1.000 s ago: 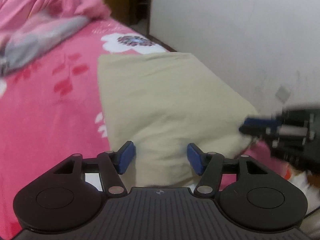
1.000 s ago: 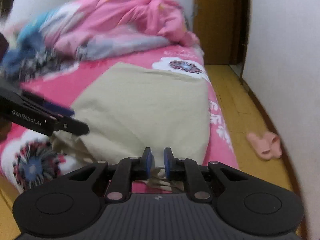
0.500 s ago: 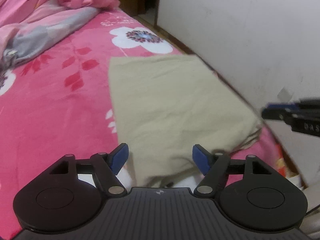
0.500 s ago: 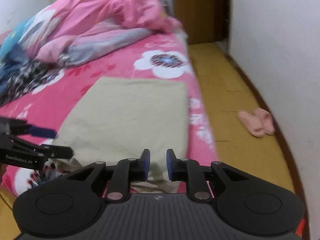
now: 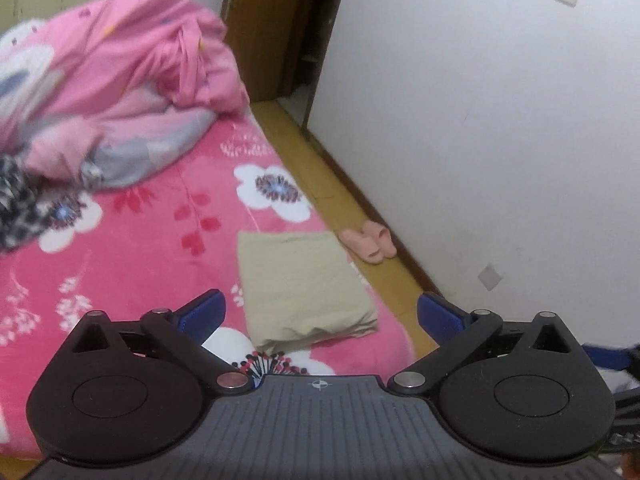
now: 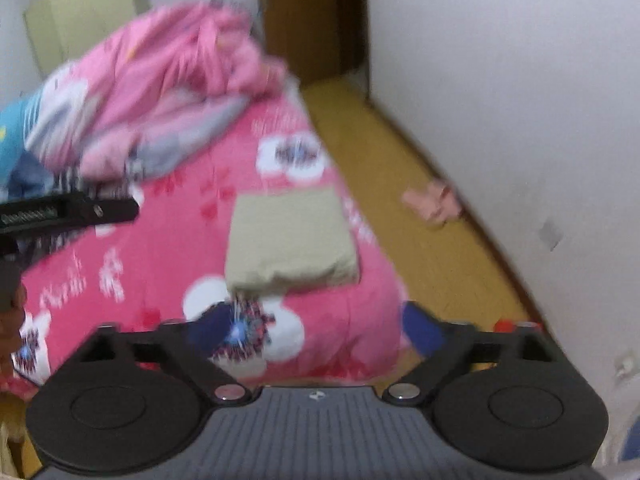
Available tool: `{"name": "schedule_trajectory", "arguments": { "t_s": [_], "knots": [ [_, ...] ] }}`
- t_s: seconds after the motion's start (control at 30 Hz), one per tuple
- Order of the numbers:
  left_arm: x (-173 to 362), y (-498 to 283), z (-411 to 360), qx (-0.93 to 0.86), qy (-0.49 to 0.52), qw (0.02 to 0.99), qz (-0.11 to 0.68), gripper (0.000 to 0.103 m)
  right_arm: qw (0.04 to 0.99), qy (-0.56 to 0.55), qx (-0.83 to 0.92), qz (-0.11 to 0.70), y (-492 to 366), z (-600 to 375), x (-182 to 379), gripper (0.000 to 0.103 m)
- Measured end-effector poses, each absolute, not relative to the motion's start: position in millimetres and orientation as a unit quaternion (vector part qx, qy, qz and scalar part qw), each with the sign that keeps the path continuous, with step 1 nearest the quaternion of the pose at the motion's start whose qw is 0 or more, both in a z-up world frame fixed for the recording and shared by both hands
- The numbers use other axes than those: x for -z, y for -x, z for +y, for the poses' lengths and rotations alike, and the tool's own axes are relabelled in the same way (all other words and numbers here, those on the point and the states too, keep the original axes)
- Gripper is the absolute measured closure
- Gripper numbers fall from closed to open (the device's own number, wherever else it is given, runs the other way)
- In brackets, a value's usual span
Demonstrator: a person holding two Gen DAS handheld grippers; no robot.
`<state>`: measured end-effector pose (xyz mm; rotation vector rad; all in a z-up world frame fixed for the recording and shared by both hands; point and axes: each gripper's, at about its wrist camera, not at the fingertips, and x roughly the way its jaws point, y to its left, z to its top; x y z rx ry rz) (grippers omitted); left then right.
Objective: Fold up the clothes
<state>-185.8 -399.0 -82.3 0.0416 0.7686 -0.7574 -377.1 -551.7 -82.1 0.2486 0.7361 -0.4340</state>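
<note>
A beige garment (image 5: 302,286) lies folded into a neat rectangle near the right edge of the pink flowered bed (image 5: 132,256). It shows too in the blurred right wrist view, as the folded beige garment (image 6: 290,238). My left gripper (image 5: 320,314) is open, well above and short of the garment, holding nothing. My right gripper (image 6: 316,326) is open too, raised clear of the bed with nothing between its blue pads. The left gripper's black body (image 6: 68,214) juts in at the left of the right wrist view.
A heap of pink and grey bedding and clothes (image 5: 116,96) fills the far end of the bed. Pink slippers (image 5: 368,242) lie on the wooden floor (image 5: 320,168) between the bed and the white wall (image 5: 500,120). A wooden door (image 5: 264,28) stands behind.
Both grippers have pulled back and up from the beige garment, which now lies free. The right gripper went from shut to open; the left one opened wider.
</note>
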Motion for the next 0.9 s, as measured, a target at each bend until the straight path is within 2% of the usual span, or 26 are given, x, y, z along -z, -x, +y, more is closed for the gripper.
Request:
{"name": "schedule_trajectory", "arguments": {
  "t_s": [0.23, 0.43, 0.5, 0.8, 0.9],
  "knots": [
    [15, 214, -379, 0.329, -0.009, 0.88, 0.343, 0.0, 0.925, -0.075, 0.238, 0.285, 397, -535, 4, 0.0],
    [-20, 247, -387, 0.249, -0.063, 0.922, 0.289, 0.0, 0.926, -0.08, 0.254, 0.268, 404, -559, -27, 0.0],
    [-24, 253, -389, 0.254, -0.062, 0.925, 0.276, 0.0, 0.922, -0.077, 0.252, 0.283, 403, -563, -37, 0.0],
    [-3, 247, -385, 0.189, -0.003, 0.912, 0.364, 0.0, 0.893, -0.1, 0.245, 0.365, 392, -545, -23, 0.0],
    [5, 254, -379, 0.165, -0.022, 0.91, 0.38, 0.0, 0.883, -0.099, 0.247, 0.387, 390, -534, -12, 0.0]
  ]
}}
